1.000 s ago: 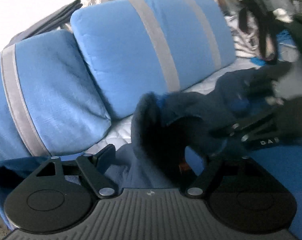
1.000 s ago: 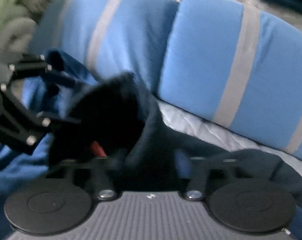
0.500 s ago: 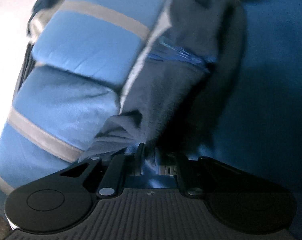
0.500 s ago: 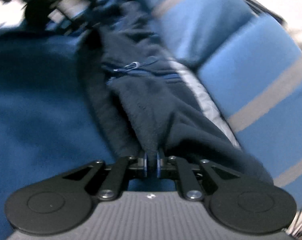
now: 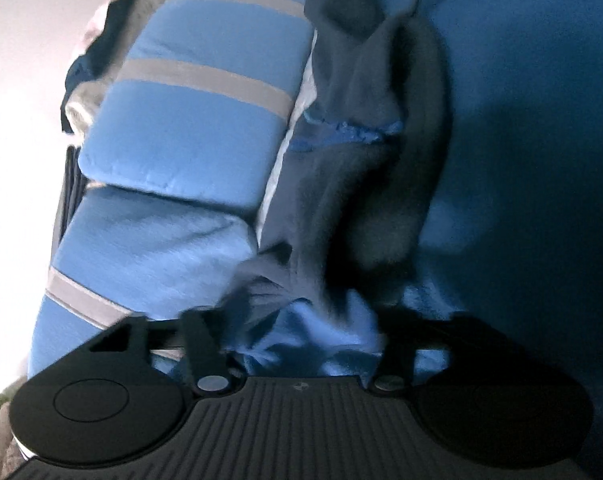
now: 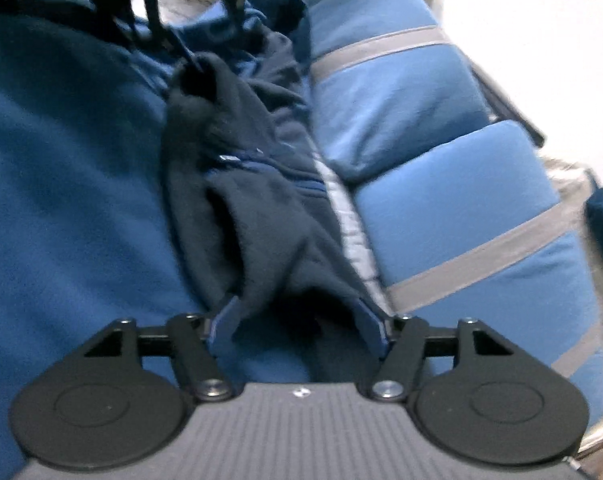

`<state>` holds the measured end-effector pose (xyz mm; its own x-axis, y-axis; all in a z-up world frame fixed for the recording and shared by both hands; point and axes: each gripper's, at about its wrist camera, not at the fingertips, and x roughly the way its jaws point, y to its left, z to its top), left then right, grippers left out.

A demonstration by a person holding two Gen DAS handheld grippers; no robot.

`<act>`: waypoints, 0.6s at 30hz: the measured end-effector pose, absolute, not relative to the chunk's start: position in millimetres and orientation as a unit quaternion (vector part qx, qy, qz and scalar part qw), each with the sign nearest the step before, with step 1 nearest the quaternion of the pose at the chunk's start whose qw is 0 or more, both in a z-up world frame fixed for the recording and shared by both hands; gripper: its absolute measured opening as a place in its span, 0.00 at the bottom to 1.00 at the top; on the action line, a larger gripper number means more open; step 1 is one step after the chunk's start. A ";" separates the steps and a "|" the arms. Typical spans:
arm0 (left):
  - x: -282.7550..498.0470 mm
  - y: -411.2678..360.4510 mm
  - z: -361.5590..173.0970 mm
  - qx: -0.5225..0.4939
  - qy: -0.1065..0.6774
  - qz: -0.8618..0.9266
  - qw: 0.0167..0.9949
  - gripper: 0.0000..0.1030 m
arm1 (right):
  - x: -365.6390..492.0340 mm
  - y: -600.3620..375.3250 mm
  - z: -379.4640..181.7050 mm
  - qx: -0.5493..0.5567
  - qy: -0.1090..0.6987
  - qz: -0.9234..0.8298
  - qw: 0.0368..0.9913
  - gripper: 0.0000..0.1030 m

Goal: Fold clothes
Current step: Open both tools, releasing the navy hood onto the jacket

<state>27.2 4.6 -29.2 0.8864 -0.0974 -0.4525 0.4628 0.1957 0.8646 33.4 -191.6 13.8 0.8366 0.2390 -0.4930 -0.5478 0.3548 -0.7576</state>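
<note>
Lighting: dim, blue-toned; blown-out white glare at outer corners of both views. Quality: soft motion blur throughout, fisheye edge bending, deep shadows in cloth folds.

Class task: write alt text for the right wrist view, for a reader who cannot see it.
The right gripper, jaws just opened and spread wide, sits at the near end of a dark navy fleece garment lying in a long fold on a blue blanket. Blue cushions with grey stripes line its right side.

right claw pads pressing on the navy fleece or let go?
Cannot tell. In the right wrist view the right claw has just opened wide, but the navy fleece drapes between the pads, hiding any gap.
</note>
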 end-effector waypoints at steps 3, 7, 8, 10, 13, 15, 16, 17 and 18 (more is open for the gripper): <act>23.0 15.9 -22.9 0.634 0.162 -0.203 0.728 0.70 | 40.8 -194.4 2.6 -0.567 0.140 0.232 0.778 0.74; 25.8 34.1 -18.9 0.653 0.152 -0.188 0.718 0.70 | 43.6 -202.2 0.4 -0.602 0.116 0.242 0.752 0.78; 27.3 37.3 -18.4 0.654 0.148 -0.186 0.718 0.70 | 44.2 -203.2 -3.5 -0.616 0.103 0.240 0.744 0.77; 33.9 38.8 -22.4 0.664 0.141 -0.173 0.714 0.70 | 50.5 -200.2 -17.5 -0.653 0.067 0.237 0.716 0.77; 45.8 36.9 -30.1 0.681 0.124 -0.171 0.702 0.70 | 56.7 -197.6 -36.7 -0.692 0.019 0.256 0.674 0.77; 51.4 30.9 -34.5 0.691 0.113 -0.174 0.692 0.70 | 61.0 -194.4 -44.4 -0.705 -0.004 0.267 0.657 0.77; 55.7 27.6 -36.6 0.697 0.108 -0.177 0.687 0.70 | 63.3 -192.6 -47.1 -0.708 -0.014 0.273 0.651 0.77; 60.6 24.5 -39.9 0.704 0.102 -0.180 0.679 0.70 | 66.0 -190.7 -48.7 -0.709 -0.023 0.278 0.648 0.77; 65.5 21.5 -43.2 0.712 0.096 -0.184 0.671 0.70 | 67.9 -189.1 -49.7 -0.710 -0.027 0.286 0.643 0.76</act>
